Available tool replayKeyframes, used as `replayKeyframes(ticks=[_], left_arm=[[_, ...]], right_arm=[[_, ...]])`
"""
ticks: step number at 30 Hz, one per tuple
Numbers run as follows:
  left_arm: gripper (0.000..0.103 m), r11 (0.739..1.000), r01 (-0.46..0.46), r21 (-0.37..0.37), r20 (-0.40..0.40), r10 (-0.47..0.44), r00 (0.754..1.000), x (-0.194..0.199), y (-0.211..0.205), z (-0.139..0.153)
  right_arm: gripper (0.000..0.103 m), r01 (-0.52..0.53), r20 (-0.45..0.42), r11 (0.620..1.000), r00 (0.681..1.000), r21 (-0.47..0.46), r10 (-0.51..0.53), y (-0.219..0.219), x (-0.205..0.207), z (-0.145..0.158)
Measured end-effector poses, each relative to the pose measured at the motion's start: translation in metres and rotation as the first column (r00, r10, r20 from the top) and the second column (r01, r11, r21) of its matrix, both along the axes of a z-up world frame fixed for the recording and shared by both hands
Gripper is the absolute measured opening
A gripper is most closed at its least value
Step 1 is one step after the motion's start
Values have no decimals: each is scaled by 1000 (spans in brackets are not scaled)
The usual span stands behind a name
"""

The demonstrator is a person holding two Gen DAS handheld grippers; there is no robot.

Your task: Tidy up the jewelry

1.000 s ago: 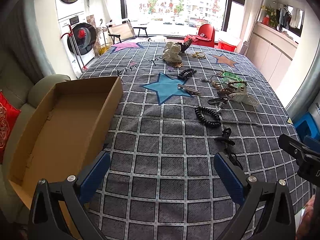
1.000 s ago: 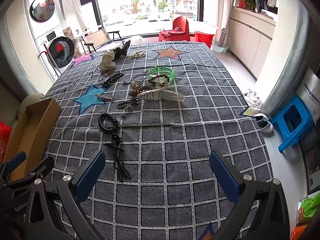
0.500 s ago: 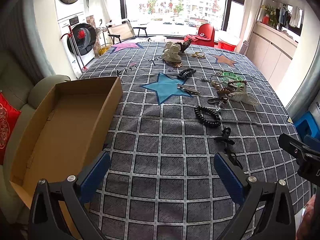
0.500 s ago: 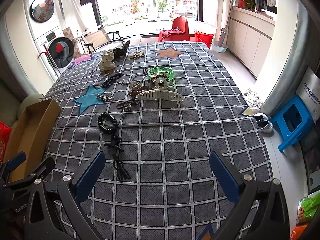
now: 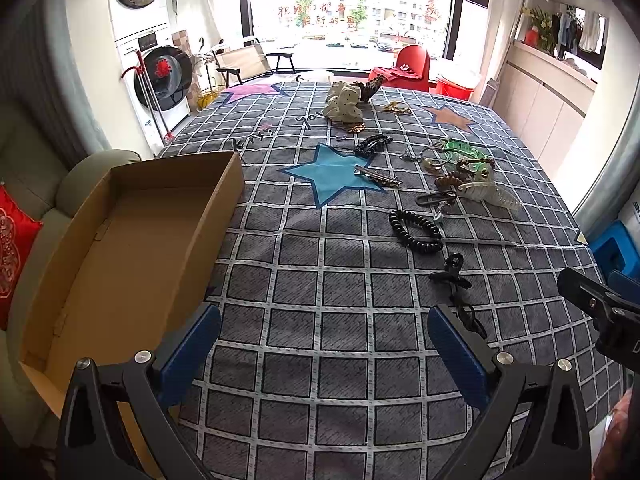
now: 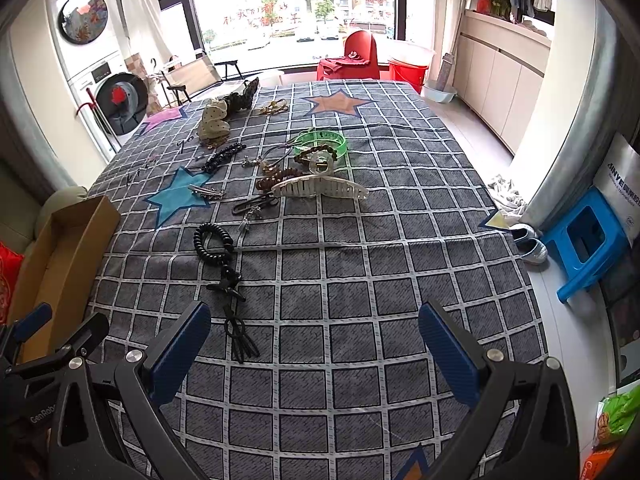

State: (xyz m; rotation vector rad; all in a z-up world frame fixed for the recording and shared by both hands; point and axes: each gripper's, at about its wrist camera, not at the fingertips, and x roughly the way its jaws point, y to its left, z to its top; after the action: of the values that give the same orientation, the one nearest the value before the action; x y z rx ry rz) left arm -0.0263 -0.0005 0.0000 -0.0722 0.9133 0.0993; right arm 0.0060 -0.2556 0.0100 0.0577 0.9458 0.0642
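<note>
Jewelry and hair pieces lie scattered on a grey checked cloth (image 5: 320,248): a black coil hair tie (image 5: 414,229) (image 6: 213,242), a black claw clip (image 5: 450,272) (image 6: 228,282) with black elastics (image 6: 240,338), a clear claw clip (image 6: 320,189) (image 5: 490,196), a green bangle (image 6: 322,140), a metal clip (image 5: 378,176), a cream scrunchie (image 5: 342,106). An empty cardboard box (image 5: 120,248) sits at the left. My left gripper (image 5: 324,344) is open above the near cloth. My right gripper (image 6: 314,344) is open too, nothing between its fingers.
A washing machine (image 5: 160,76) and folding chair (image 5: 248,60) stand beyond the table's far left; a red chair (image 5: 412,62) is behind. A blue stool (image 6: 588,240) and shoes (image 6: 528,242) are on the floor at the right. A red cushion (image 5: 12,248) lies left of the box.
</note>
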Motion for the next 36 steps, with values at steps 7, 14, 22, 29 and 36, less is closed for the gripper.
replayKeyframes(ticks=[7, 14, 22, 29, 36], left_arm=[[103, 1000, -2, -2, -1, 2, 1000, 0, -1, 0], [103, 1000, 2, 3, -10, -2, 1000, 2, -1, -4], [103, 1000, 11, 0, -34, -11, 999, 14, -6, -13], [103, 1000, 22, -16, -66, -23, 998, 35, -1, -22], [103, 997, 32, -73, -64, -37, 997, 74, 3, -17]], right_arm=[[103, -1, 0, 1000, 1000, 0, 1, -1, 1, -1], [103, 3, -7, 1000, 1000, 2, -3, -3, 3, -3], [103, 4, -30, 1000, 1000, 8, -4, -6, 12, -11], [103, 16, -65, 999, 998, 48, -13, -16, 24, -20], [103, 37, -71, 997, 997, 63, -32, -34, 52, -20]])
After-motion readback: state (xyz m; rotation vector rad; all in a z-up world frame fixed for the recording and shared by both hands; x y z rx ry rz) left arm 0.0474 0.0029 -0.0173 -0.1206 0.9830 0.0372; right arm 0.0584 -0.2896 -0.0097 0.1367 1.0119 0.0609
